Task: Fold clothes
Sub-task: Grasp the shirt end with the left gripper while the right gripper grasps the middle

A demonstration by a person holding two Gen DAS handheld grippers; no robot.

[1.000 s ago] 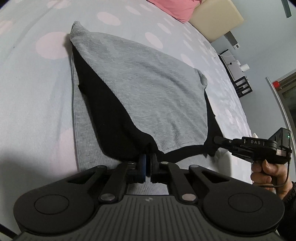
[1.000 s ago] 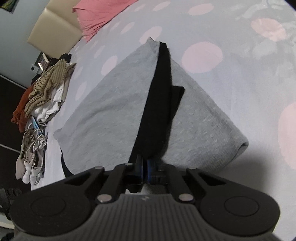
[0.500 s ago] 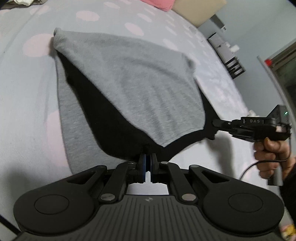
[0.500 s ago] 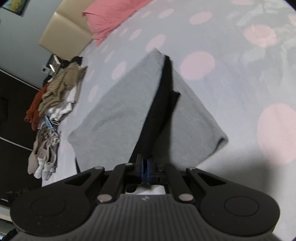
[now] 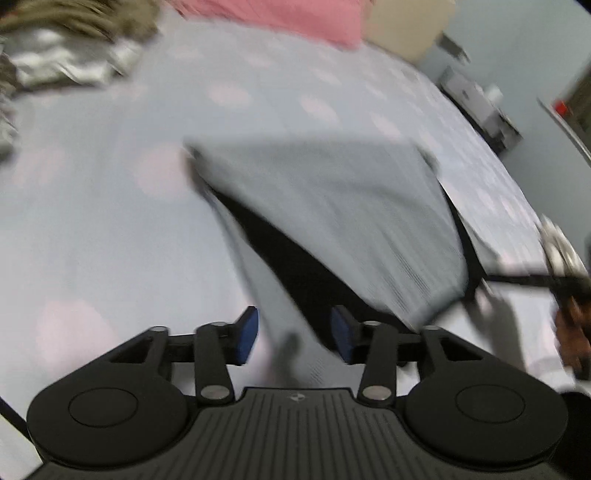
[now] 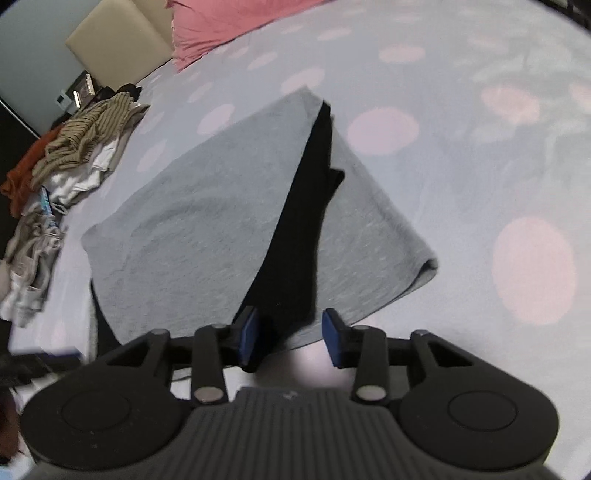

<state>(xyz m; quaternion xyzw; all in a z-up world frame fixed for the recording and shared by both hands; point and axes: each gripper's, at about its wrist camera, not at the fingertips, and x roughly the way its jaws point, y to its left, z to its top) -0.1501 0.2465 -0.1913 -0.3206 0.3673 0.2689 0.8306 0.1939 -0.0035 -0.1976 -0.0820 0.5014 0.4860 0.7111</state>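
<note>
Grey-and-black garment (image 6: pixel 207 236) lies doubled over on the bed (image 6: pixel 480 147); left tool (image 5: pixel 293 334) and right tool (image 6: pixel 290 338) gape, gripping nothing; pile of clothes (image 6: pixel 66 155) lies unfolded.

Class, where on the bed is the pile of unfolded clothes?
In the right wrist view, the heap of striped, white and orange clothes lies at the bed's left edge, left of the grey-and-black folded garment.

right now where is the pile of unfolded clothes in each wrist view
Left wrist: pile of unfolded clothes, top left corner, blurred.
Right wrist: same pile, along the left edge, beside the grey and black garment.
Shared landmark: pink pillow at the top of both views.
</note>
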